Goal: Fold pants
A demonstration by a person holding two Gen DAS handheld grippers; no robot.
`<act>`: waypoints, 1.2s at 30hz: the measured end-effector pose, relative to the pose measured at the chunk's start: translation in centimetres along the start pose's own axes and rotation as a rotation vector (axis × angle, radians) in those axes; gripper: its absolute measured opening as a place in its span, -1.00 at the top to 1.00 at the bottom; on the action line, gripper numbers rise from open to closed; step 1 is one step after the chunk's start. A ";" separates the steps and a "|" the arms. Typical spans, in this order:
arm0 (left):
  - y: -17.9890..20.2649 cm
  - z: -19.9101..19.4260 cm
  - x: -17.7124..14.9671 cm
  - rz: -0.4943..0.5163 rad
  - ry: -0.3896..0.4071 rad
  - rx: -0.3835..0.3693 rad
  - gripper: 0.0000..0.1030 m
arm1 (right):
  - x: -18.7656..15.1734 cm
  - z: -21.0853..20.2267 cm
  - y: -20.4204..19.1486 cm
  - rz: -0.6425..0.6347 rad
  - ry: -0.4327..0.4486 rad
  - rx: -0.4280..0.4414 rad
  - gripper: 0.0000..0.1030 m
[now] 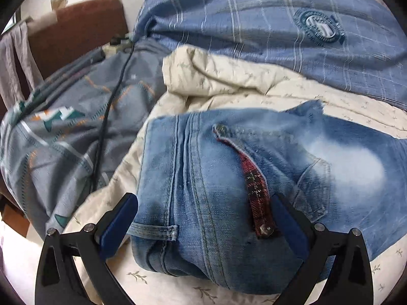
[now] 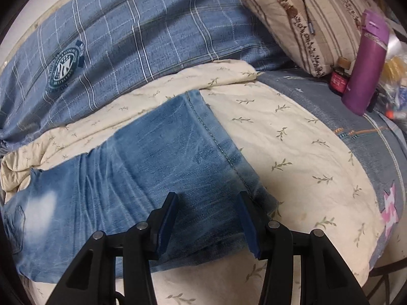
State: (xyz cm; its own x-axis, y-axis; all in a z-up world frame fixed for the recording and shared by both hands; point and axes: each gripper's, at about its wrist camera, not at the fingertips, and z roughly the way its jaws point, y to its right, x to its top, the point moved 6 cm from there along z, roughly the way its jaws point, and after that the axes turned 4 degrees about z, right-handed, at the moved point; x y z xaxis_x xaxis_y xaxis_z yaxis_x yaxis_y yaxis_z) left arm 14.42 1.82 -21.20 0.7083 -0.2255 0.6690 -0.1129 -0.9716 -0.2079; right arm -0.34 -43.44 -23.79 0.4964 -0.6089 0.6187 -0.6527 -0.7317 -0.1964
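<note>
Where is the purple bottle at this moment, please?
In the right wrist view, the purple bottle stands at the far right on the grey-blue bedding, beside a small red jar and just below the striped pillow.

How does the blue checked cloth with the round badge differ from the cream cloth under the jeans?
The blue checked cloth is blue with pale crossing lines and a round badge; the cream cloth carries small leaf sprigs and no badge. The blue checked cloth lies beyond the jeans, which do not rest on it; the cream cloth lies right under them. The cream cloth is bunched into a fold at one side; the blue one lies smoother. Both are spread on the bed.
</note>
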 end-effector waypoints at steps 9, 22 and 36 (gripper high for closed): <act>0.7 -2.9 1.4 -0.011 0.132 -0.054 -1.00 | -0.6 -4.8 -6.1 -0.121 0.137 0.225 -0.01; 3.6 -4.0 2.2 0.001 0.158 -0.120 -1.00 | -4.3 -5.2 -13.7 -0.281 0.050 0.403 -0.01; 5.1 -4.4 2.4 0.008 0.151 -0.159 -1.00 | -7.2 -3.6 -17.5 -0.364 -0.054 0.436 -0.01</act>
State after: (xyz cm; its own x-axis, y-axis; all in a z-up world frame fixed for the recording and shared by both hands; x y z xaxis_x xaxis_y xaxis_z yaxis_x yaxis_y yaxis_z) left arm 12.45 -3.98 -17.54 0.5955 -0.2299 0.7698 -0.2355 -0.9660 -0.1064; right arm 5.40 -25.10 -22.06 0.6812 -0.3003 0.6677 -0.1432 -0.9490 -0.2808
